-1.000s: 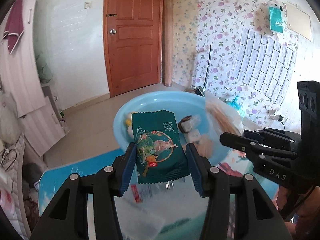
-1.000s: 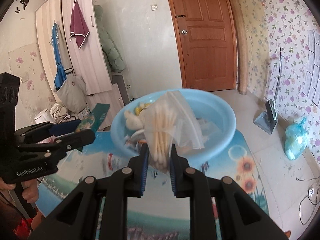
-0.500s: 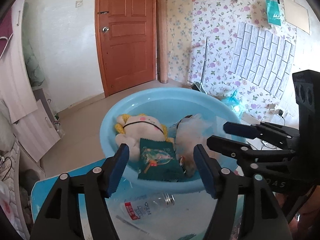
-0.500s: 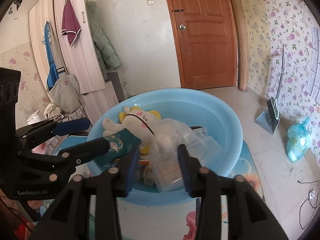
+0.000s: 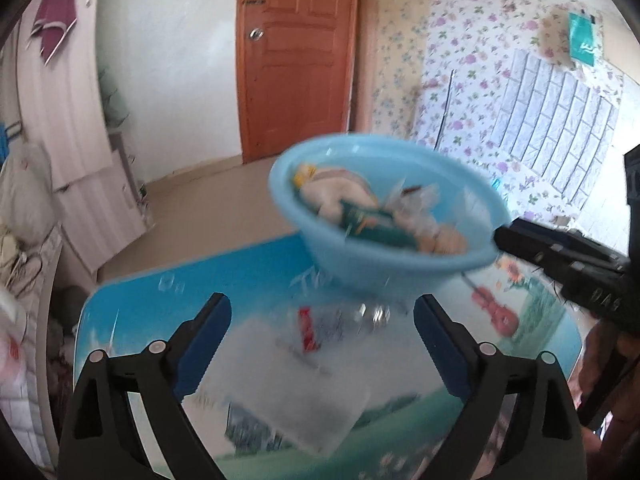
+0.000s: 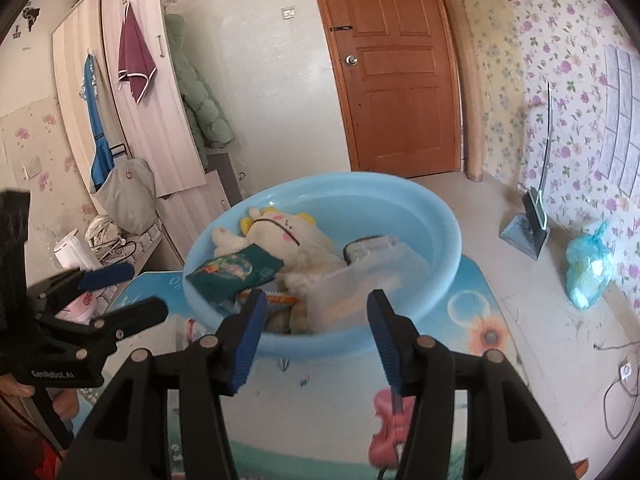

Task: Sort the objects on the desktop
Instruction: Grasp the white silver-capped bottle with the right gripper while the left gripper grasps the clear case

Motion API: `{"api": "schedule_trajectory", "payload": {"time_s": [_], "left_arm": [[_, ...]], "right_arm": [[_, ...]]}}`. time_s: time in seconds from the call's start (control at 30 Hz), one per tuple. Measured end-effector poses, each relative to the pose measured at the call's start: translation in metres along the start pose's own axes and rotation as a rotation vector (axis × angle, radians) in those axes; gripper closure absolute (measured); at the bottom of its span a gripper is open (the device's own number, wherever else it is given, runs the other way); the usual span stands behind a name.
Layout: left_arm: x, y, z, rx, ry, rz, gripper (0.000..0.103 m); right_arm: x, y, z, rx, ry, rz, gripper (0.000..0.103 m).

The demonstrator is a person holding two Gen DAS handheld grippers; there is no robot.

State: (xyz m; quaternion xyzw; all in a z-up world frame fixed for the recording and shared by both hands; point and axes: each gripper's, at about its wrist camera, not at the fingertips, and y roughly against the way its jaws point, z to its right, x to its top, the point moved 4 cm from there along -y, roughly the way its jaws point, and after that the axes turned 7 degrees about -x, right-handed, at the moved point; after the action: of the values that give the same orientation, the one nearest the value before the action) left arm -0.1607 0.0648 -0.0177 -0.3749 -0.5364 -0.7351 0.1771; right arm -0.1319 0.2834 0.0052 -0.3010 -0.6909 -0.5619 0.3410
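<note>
Both my claws are spreading wider with nothing between the pads: my left claw [image 5: 322,338] hangs over the table [image 5: 132,300], my right claw [image 6: 316,338] sits just short of the basin's [image 6: 440,232] near rim. I judge the drop-off done: the green snack packet [image 6: 234,272] lies inside at about nine o'clock, leaning on the plush toy [image 6: 288,232], and the clear bag of cotton swabs [image 6: 360,280] slumps at six o'clock. Next comes whatever is left on the table. Straight ahead of my left claw, at twelve o'clock, lie a clear plastic bottle with a red label [image 5: 336,324] and a flat translucent sleeve [image 5: 304,396], both blurred. The bottle is round and slick, so I would square up across its body; the limp sleeve calls for an edge pinch.
</note>
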Motion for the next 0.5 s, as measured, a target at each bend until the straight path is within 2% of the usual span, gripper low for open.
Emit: {"api": "schedule_trajectory", "payload": {"time_s": [0.13,0.23,0.3,0.5], "left_arm": [[-0.024,-0.002,-0.011,0.008,0.044,-0.056,0.005],[-0.039,-0.008,-0.013,0.008,0.054,-0.098,0.004],[-0.046,-0.013,-0.013,0.007,0.056,-0.120,0.004],[-0.054,-0.024,-0.010,-0.014,0.100,-0.159,0.004]], "right_arm": [[-0.010,0.008,-0.002,-0.003,-0.011,-0.007,0.050],[-0.019,0.013,-0.005,-0.005,-0.021,-0.019,0.045],[-0.024,0.012,-0.007,-0.003,-0.036,-0.036,0.036],[-0.041,0.000,-0.019,-0.004,-0.038,-0.102,0.030]]}}
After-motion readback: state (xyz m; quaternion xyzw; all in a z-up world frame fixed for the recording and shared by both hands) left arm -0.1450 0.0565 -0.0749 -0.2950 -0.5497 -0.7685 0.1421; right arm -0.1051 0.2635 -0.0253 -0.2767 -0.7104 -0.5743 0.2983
